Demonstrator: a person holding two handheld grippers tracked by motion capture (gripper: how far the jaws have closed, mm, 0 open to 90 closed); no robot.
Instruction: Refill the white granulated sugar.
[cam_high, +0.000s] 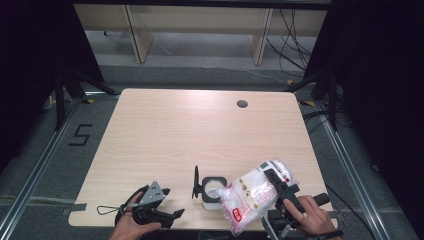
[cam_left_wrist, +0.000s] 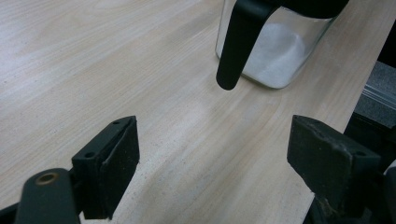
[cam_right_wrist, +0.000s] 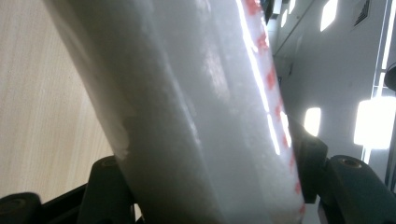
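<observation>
Between the jaws of the right gripper (cam_high: 281, 192) sits a plastic bag (cam_high: 252, 196) of white grains, pinched across its body. From the right gripper view the bag (cam_right_wrist: 196, 112) rises straight out of the jaws, one black jaw pressed to each side of it, white film with a broken red line running up its edge. From the high view the bag tilts, its lower end (the one nearest the person) hanging over the near edge of the bench (cam_high: 200, 130) and its upper end lifted toward the right. The person's right hand (cam_high: 312, 215) wraps the gripper's handle just behind the bag.

Just past the bag's left side stands a clear square jar (cam_high: 212, 188) with a black rim, its hinged black lid (cam_high: 196, 182) flipped up on the side away from the bag. The bag's edge lies over or against the jar's rim; I cannot tell whether they touch.

Ahead of the left gripper (cam_high: 170, 202) the same jar (cam_left_wrist: 275, 46) shows beyond the jaws and a little to their right, white grains heaped in its bottom, a black handle-like part (cam_left_wrist: 238, 46) hanging down its glass wall. The left jaws stand wide apart with nothing between them, only bare bench (cam_left_wrist: 116, 60) wood. The left hand (cam_high: 131, 222) holds that gripper low at the near edge, well apart from the jar.

Farther off, a round cable hole (cam_high: 242, 104) marks the far side of the bench.
</observation>
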